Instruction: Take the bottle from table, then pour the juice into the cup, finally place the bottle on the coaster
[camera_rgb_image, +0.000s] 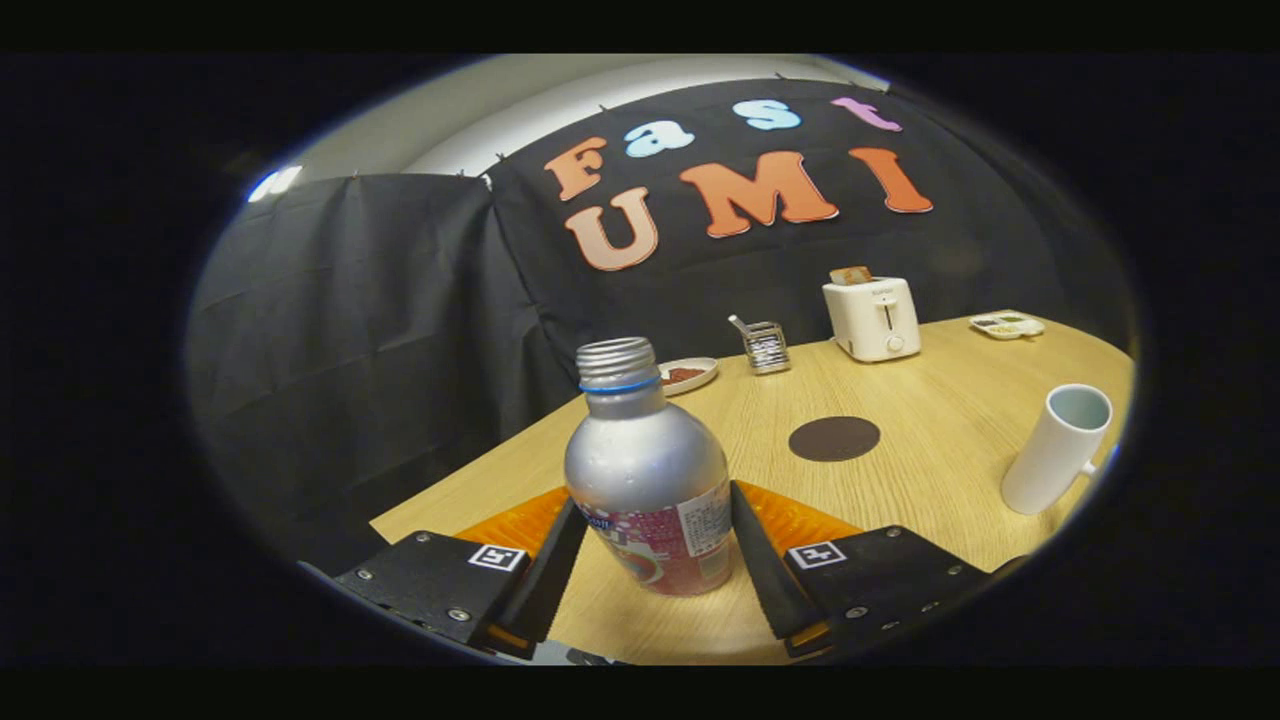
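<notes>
Gripper view: bottle (650, 480) was seen upright between the two fingers, cap off, neck open.
Gripper (655, 545): clenched on the bottle; both black fingers (765, 560) were pressed against its lower body, one per side.
Bottle: silver shoulder, red label low down; base was seen at table (900, 480) level, whether lifted or resting could not be told.
Coaster (834, 438): dark round disc, flat on the wood, beyond the fingers and right of the bottle, apart from it.
Cup (1058, 448): white, handled, stood further right, well apart from coaster.
Background: toaster (872, 318), small metal rack (765, 346), plate (688, 374) and tray (1006, 325) were set along the far edge.
</notes>
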